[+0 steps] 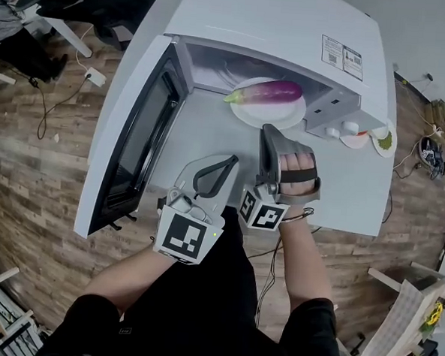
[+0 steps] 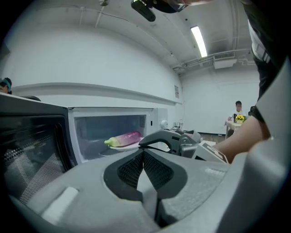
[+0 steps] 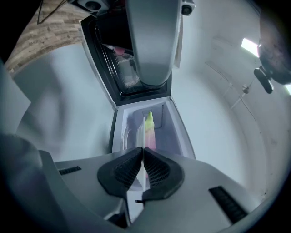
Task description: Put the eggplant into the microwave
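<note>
A purple eggplant (image 1: 265, 92) with a green stem lies on a white plate (image 1: 269, 115) just inside the mouth of the white microwave (image 1: 292, 27), whose door (image 1: 138, 138) stands wide open to the left. My right gripper (image 1: 271, 130) reaches level toward the opening and is shut on the plate's near rim. In the right gripper view the plate (image 3: 144, 132) shows edge-on between the pads, with the eggplant (image 3: 149, 126) beyond it. My left gripper (image 1: 231, 161) hovers to the left of the right one, in front of the door, shut and empty. The left gripper view shows the eggplant (image 2: 123, 138) inside the cavity.
The microwave stands on a white table (image 1: 357, 197). Two small dishes (image 1: 383, 140) with food sit at its right end, beside the microwave. Wooden floor with cables surrounds the table. A person (image 2: 238, 109) sits far back in the room.
</note>
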Demonstrator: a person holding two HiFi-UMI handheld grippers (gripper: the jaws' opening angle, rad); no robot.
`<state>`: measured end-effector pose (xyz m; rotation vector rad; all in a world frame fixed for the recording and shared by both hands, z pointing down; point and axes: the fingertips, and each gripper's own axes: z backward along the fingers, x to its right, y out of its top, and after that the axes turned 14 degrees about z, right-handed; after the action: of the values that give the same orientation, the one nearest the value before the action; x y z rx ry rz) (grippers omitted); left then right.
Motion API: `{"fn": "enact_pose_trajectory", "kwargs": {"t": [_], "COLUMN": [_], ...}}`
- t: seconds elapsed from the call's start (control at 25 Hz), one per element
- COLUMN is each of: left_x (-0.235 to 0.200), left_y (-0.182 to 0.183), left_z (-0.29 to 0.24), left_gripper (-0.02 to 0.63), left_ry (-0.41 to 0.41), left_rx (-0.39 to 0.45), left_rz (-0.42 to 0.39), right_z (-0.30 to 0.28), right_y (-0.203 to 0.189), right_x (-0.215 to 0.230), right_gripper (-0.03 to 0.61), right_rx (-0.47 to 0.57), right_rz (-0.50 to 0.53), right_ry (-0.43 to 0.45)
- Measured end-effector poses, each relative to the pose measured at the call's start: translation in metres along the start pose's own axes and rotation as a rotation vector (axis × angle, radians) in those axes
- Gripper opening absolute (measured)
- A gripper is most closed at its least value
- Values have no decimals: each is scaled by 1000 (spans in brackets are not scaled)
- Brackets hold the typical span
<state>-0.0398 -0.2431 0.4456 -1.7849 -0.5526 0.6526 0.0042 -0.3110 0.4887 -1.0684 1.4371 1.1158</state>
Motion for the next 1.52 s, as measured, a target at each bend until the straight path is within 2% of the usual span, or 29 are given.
{"fn": "enact_pose_trajectory", "kwargs": {"t": [0.64,0.88,1.04,1.16,1.28,1.52], "left_x": [-22,-26,-25,-23,-21,-21], "left_y": [9,14,18,20,20,25], "left_z": [-55,-61,-63,-64,-64,-62], "left_gripper": [9,9,9,9,9,9], "left_ry": [45,48,34,21,14,7], "left_rx": [-25,-36,-47,-50,-52,-48], "left_rz": [17,43,53,62,72,81], "right_z": [-63,-71,-76,-80,-78,-71], "right_y": [-13,-5,2,5,3,-5], "right_x": [-27,-38,-48,-46,-43,-45], "right_gripper": [26,26,32,37,60,64], "right_rx": [72,103,133,149,149,145], "right_rz": [-25,-60,-172,-233,-275,-275], "right_ry": [48,139,273,331,354,369]}}
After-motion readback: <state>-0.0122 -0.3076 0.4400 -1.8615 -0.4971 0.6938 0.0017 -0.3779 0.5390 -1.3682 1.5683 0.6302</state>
